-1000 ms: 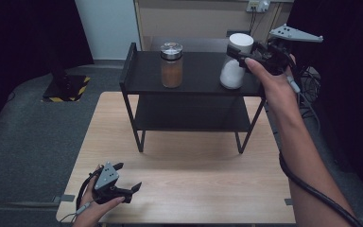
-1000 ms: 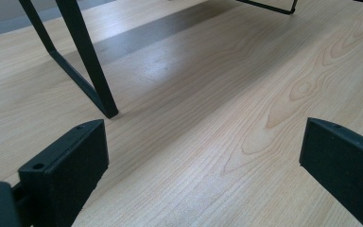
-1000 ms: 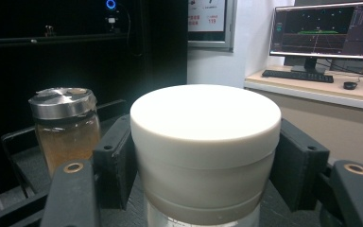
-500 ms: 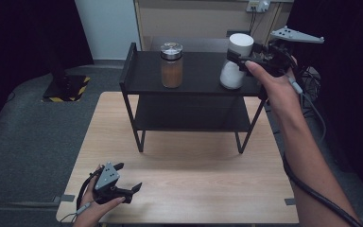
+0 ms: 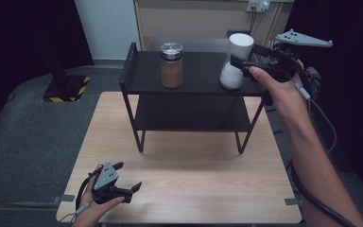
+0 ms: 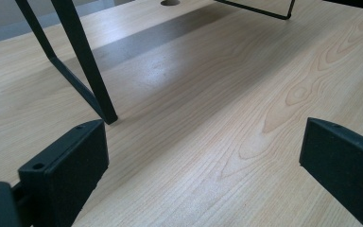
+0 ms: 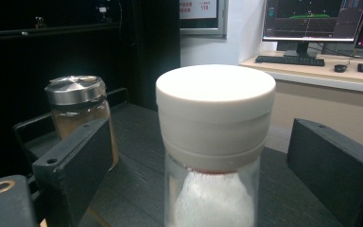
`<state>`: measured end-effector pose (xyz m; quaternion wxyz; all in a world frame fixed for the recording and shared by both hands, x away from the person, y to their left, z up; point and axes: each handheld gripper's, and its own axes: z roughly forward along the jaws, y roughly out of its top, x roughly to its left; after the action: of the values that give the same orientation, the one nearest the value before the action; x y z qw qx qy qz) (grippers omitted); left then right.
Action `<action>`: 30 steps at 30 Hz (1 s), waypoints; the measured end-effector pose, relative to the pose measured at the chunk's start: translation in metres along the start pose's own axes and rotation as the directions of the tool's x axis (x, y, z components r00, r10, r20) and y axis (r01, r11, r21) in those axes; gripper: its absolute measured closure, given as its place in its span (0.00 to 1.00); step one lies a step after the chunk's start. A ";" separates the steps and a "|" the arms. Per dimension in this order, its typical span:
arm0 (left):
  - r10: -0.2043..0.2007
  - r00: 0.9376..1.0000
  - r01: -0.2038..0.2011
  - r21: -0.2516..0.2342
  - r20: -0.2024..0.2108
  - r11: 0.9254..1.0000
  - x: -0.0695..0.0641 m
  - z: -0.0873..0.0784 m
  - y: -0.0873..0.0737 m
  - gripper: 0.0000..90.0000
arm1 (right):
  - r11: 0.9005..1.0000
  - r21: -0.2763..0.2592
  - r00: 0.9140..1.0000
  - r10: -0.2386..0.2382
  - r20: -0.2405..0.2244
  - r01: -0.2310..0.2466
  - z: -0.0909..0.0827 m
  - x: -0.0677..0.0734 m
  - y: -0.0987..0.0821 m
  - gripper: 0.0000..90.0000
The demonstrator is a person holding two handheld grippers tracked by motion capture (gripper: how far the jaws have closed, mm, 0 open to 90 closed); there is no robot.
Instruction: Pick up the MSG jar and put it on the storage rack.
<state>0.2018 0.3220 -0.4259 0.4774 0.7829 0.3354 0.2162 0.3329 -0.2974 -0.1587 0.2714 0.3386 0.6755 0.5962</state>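
Note:
A clear jar with a white lid (image 5: 236, 59) and white powder inside stands upright at the right end of the black rack's top shelf (image 5: 198, 78). My right gripper (image 5: 245, 64) reaches in from the right with its jaws on either side of that jar (image 7: 215, 142). The jaws have just been opening, and a gap shows at each pad, so the gripper is open and the jar stands free. A brown-filled jar with a metal lid (image 5: 171, 64) stands mid-shelf (image 7: 78, 109). My left gripper (image 5: 128, 176) rests open at the table's front left, with bare wood between its jaws (image 6: 203, 156).
The black two-level rack stands at the far half of the wooden table (image 5: 194, 189); one of its legs (image 6: 90, 80) is close ahead of my left gripper. Behind the shelf, a desk with monitors (image 7: 312, 19) shows in the right gripper view. Dark floor surrounds the table.
My right gripper's jaws have parted from the white-lidded jar, which stays in place on the shelf. The left gripper has not moved.

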 end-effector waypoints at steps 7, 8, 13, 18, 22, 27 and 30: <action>0.002 1.000 -0.002 -0.001 -0.003 1.000 -0.001 0.000 0.001 0.01 | 1.000 -0.025 1.000 -0.011 0.015 0.011 -0.022 0.004 -0.007 0.09; 0.003 1.000 -0.003 0.000 -0.004 1.000 -0.001 0.000 0.001 0.01 | 1.000 -0.029 1.000 -0.011 0.016 0.011 -0.025 0.004 -0.009 0.09; 0.006 1.000 -0.006 0.003 -0.005 1.000 -0.002 0.000 0.001 0.01 | 0.999 -0.049 1.000 -0.008 0.014 0.009 -0.041 0.004 -0.018 0.08; 0.005 1.000 -0.005 0.006 -0.006 1.000 -0.004 0.002 0.001 0.01 | 0.998 -0.063 1.000 -0.012 -0.003 0.012 -0.051 0.003 -0.029 0.08; 0.007 1.000 -0.007 0.009 -0.009 1.000 -0.006 0.004 0.000 0.01 | 0.996 -0.086 1.000 -0.017 -0.026 0.015 -0.056 0.002 -0.041 0.08; 0.002 1.000 -0.002 0.008 -0.013 1.000 -0.006 0.004 -0.001 0.01 | 0.994 -0.109 0.998 -0.027 -0.061 0.021 -0.062 0.002 -0.056 0.08; 0.002 1.000 -0.002 0.009 -0.012 1.000 -0.006 0.005 -0.002 0.01 | 0.993 -0.119 0.997 -0.036 -0.072 0.027 -0.064 0.004 -0.061 0.08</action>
<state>0.2003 0.3148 -0.4303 0.4716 0.7840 0.3385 0.2198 0.2733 -0.3380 -0.2098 0.2752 0.2891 0.6539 0.6427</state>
